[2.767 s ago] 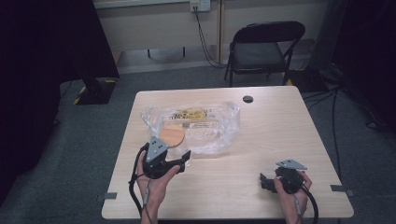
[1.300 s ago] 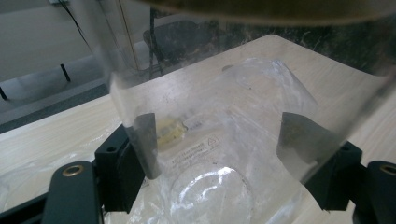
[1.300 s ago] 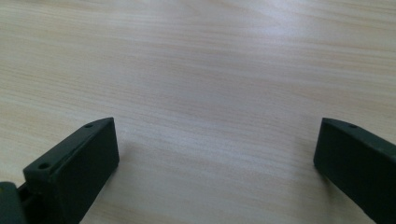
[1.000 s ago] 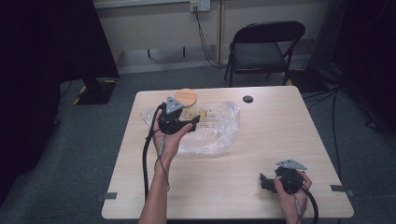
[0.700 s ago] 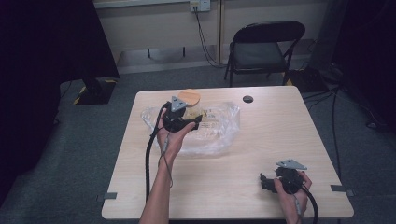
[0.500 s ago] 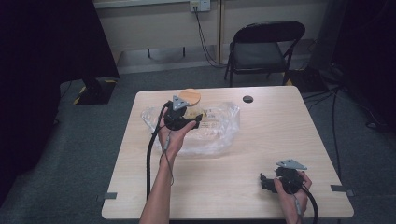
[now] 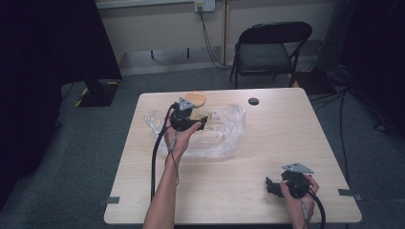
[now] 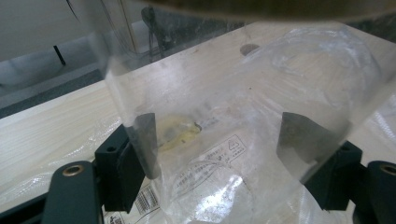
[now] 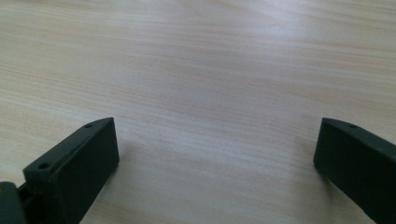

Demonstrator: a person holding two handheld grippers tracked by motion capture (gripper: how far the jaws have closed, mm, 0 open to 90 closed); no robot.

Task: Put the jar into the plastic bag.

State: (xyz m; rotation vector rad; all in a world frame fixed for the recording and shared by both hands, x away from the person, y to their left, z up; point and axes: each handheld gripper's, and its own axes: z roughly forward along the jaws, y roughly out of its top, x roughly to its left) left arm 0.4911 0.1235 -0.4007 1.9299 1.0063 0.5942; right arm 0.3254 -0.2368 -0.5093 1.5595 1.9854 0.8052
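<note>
A person works at a wooden counter with two handheld grippers.
Nearest, the right gripper rests with jaws wide, holding nothing. Farther off, the left gripper has its jaws clamped on a clear round container with a tan lid, above a crumpled plastic bag.

On the clear plastic bag in your left gripper view you can make out a printed white panel with a recycling-triangle sign and lines of small print beside it, too fine to read. Lower left on the same bag sits a barcode label; its digits are not legible to you either.
</note>
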